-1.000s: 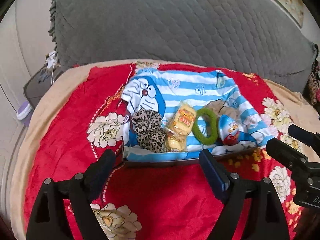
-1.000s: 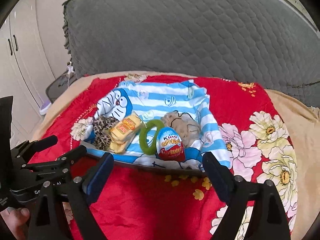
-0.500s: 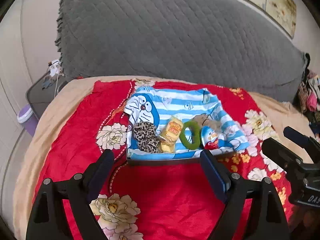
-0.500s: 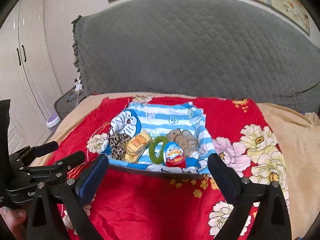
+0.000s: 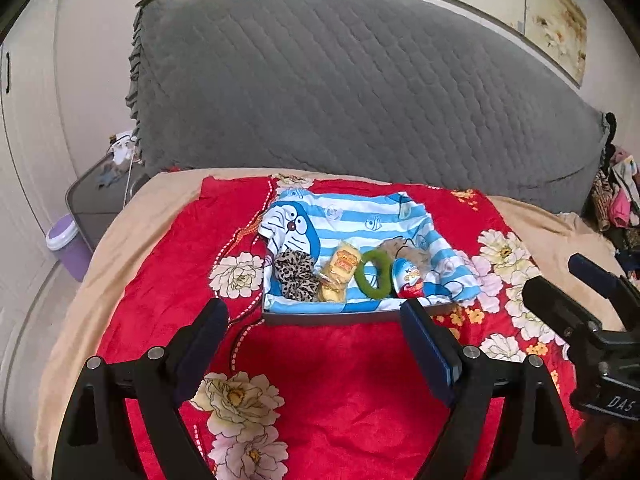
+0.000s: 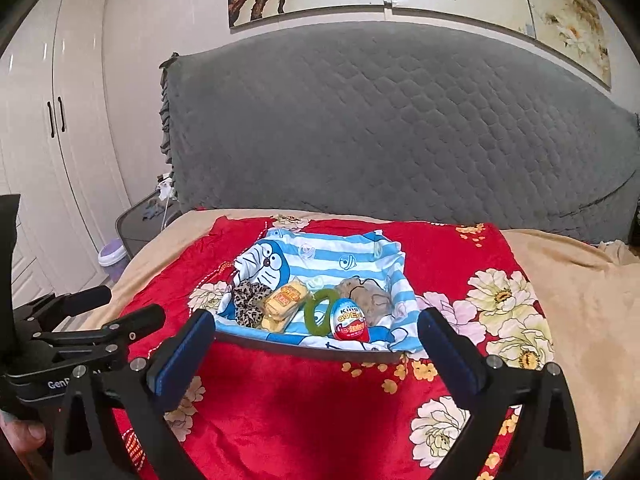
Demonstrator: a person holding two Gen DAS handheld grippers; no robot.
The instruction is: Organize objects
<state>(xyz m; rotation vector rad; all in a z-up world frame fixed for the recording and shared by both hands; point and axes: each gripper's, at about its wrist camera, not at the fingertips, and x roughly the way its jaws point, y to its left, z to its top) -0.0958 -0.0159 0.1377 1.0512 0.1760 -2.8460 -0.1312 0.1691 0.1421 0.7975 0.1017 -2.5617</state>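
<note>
Sitting in a row along the tray (image 6: 304,347) at frame centre, left to right, are a leopard scrunchie (image 6: 248,304), wrapped cakes (image 6: 283,303), green hair tie (image 6: 318,312), Kinder egg (image 6: 350,319) and brownish pouch (image 6: 370,298); sorting looks finished. Left tool (image 5: 314,326) and right tool (image 6: 316,334) gape wide, empty, low in frame.

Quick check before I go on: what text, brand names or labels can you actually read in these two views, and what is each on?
"King" on the chocolate egg; the red band below it is too blurred.
"DAS", cut off, on the right gripper body.
"Gen", cut off, on the left gripper body.
Snack pack: red label print, unreadable.
</note>
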